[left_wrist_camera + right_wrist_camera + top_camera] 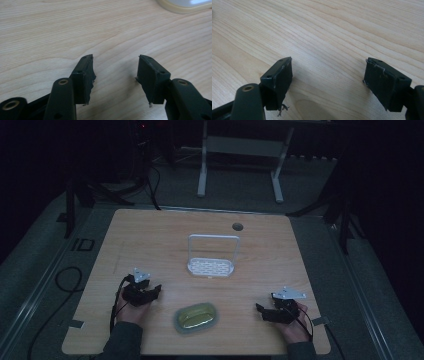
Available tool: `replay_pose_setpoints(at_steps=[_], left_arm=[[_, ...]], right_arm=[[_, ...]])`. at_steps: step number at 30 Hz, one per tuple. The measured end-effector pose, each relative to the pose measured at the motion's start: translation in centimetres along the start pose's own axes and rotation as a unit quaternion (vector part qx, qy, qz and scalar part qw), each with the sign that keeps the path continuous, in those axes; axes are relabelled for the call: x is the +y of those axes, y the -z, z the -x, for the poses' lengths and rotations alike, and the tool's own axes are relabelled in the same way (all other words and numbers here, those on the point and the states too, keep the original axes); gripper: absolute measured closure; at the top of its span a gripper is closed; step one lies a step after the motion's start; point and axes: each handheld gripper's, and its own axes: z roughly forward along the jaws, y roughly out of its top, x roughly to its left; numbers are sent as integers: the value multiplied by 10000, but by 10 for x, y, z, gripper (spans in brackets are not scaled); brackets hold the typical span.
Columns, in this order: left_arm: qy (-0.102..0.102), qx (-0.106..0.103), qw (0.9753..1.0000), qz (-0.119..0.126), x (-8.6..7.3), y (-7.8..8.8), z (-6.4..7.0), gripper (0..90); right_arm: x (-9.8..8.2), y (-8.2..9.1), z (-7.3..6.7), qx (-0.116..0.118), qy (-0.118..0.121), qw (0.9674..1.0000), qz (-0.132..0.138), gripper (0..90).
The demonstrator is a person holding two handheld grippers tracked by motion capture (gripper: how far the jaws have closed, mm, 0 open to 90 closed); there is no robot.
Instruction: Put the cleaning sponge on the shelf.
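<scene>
Right now both grippers sit low in the high view with nothing between their jaws. The left gripper (156, 290) is at lower left, beside the oval dish (196, 318), which lies at the bottom centre of the wooden table (150, 235). The right gripper (260, 310) is at lower right, on the dish's other side and a bit farther from it. In the left gripper view the left gripper (115, 65) stands wide open over bare wood, and a pale rim of the dish (180, 8) cuts the upper right corner. In the right gripper view the right gripper (328, 67) is spread just as wide, again over plain wood grain.

A white rack (211, 266) with a tall hoop handle stands at mid-frame, above the dish and apart from it.

The likely risk is the dish itself: its rim looks low and smooth, so a jaw coming in from the side could push it across the wood instead of catching it. Lifting by one edge could tip it. A carry toward the rack could also clip the hoop, since the room is dim.
</scene>
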Motion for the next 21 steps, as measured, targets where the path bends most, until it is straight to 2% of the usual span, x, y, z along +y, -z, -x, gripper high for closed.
replay_pose_setpoints(at_steps=[4,9,13,17,21], left_arm=[[-21,-158,9999,15,-1,4,0,503],[-220,-110,9996,166,-3,13,2,548],[-252,-191,9993,184,-1,20,2,570],[-182,-494,9984,190,2,26,2,612],[-300,-592,9976,185,2,30,3,603]], right_arm=[[0,0,0,-1,2,10000,1,221],[0,0,0,-2,2,10000,-1,221],[0,0,0,-2,2,10000,-2,221],[0,0,0,-2,0,10000,-2,221],[0,0,0,-1,-2,10000,-1,221]])
